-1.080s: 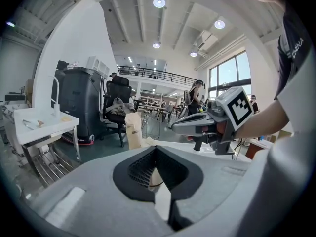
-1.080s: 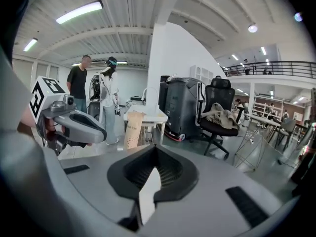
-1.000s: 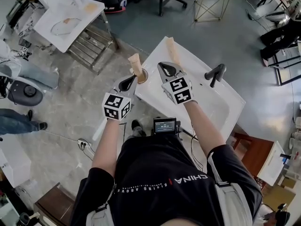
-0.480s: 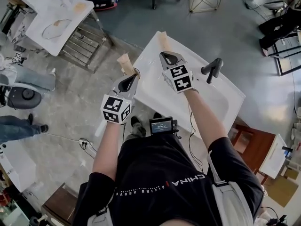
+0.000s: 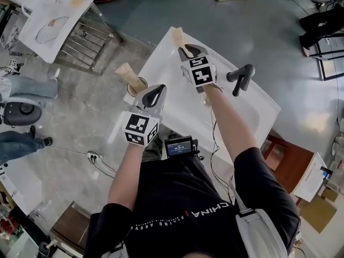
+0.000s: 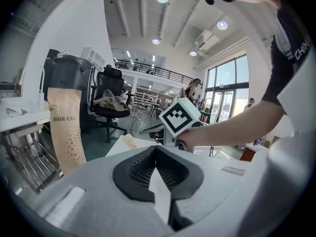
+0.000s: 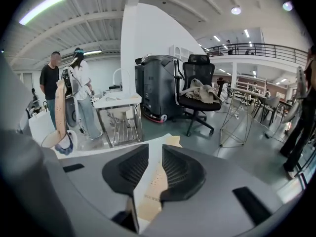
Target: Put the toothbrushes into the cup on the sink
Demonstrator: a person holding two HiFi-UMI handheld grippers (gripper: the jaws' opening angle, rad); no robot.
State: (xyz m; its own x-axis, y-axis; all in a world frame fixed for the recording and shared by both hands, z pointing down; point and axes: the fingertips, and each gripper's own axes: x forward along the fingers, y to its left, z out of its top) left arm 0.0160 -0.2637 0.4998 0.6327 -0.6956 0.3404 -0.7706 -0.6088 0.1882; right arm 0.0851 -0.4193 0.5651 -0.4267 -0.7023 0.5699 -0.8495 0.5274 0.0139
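Observation:
A tan paper-wrapped toothbrush (image 5: 128, 74) stands upright in the cup (image 5: 135, 87) at the left edge of the white sink (image 5: 252, 117); its pack (image 6: 66, 130) shows in the left gripper view. A second wrapped toothbrush (image 5: 177, 35) lies at the sink's far corner. My right gripper (image 5: 190, 52) is over it. Its jaws have just been opening, and the pack (image 7: 154, 179) shows in the narrow gap between them, not pressed. My left gripper (image 5: 154, 94) hangs just right of the cup, its tips (image 6: 155, 150) meeting with nothing between them.
A black faucet (image 5: 239, 78) stands at the sink's right. Another white sink on a metal rack (image 5: 56, 20) is at the upper left, with a person (image 5: 21, 85) beside it. A wooden stool (image 5: 279, 153) stands to the right. An office chair (image 7: 200, 93) is beyond.
Both grippers moved forward over the sink. The right one dropped onto the far pack and its jaws parted. The left one now sits right of the cup.

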